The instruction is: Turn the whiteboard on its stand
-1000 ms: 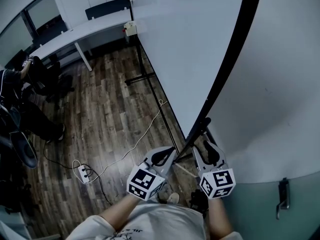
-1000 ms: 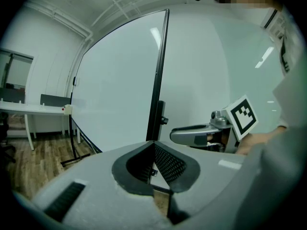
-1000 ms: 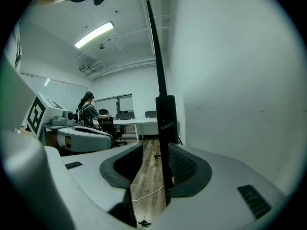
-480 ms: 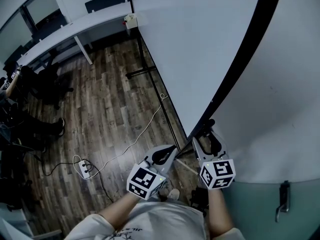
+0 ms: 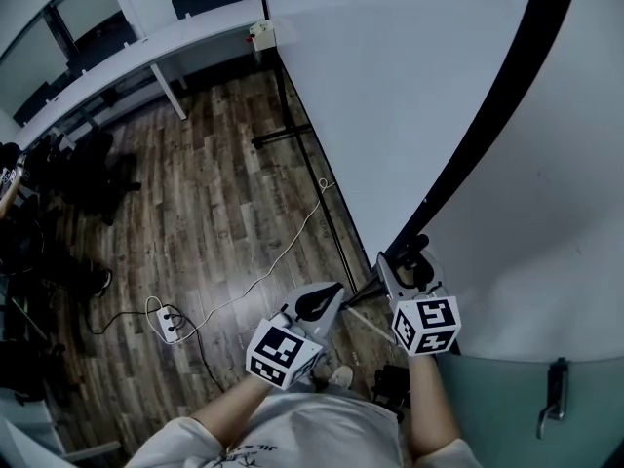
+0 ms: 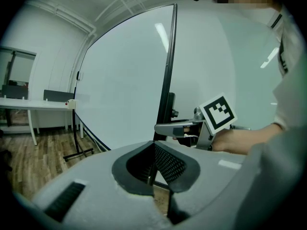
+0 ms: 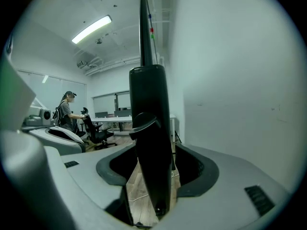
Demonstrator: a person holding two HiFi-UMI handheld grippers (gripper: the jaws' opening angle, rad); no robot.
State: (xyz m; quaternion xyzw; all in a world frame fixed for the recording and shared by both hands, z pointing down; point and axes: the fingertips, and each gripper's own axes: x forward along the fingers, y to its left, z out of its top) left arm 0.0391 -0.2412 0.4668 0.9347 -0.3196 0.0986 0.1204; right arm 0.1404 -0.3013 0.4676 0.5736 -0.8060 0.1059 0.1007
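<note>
Your right gripper (image 5: 414,253) is released: its jaws stand wide apart around the whiteboard's black frame edge (image 7: 149,143), with a gap on both sides and no pad pressing on it. Your left gripper (image 5: 326,297) is just to the left of it, apart from the board, with its jaws drawn together on nothing.

The whiteboard (image 5: 390,96) stands upright on its stand, right in front of you. Its blank white face runs away to the far left, and its dark edge (image 5: 487,115) slants down to your right gripper. A plain pale wall (image 5: 546,242) is close on the right. One black stand foot (image 5: 283,136) rests on the floor at the far end.

The floor (image 5: 214,213) is dark wood plank. A white cable (image 5: 283,256) trails across it to a power strip (image 5: 166,322) near your left side. A long white desk (image 5: 146,52) lines the far left wall. In the right gripper view a person (image 7: 67,111) stands by an office chair (image 7: 93,128) under a ceiling strip light (image 7: 91,29).
</note>
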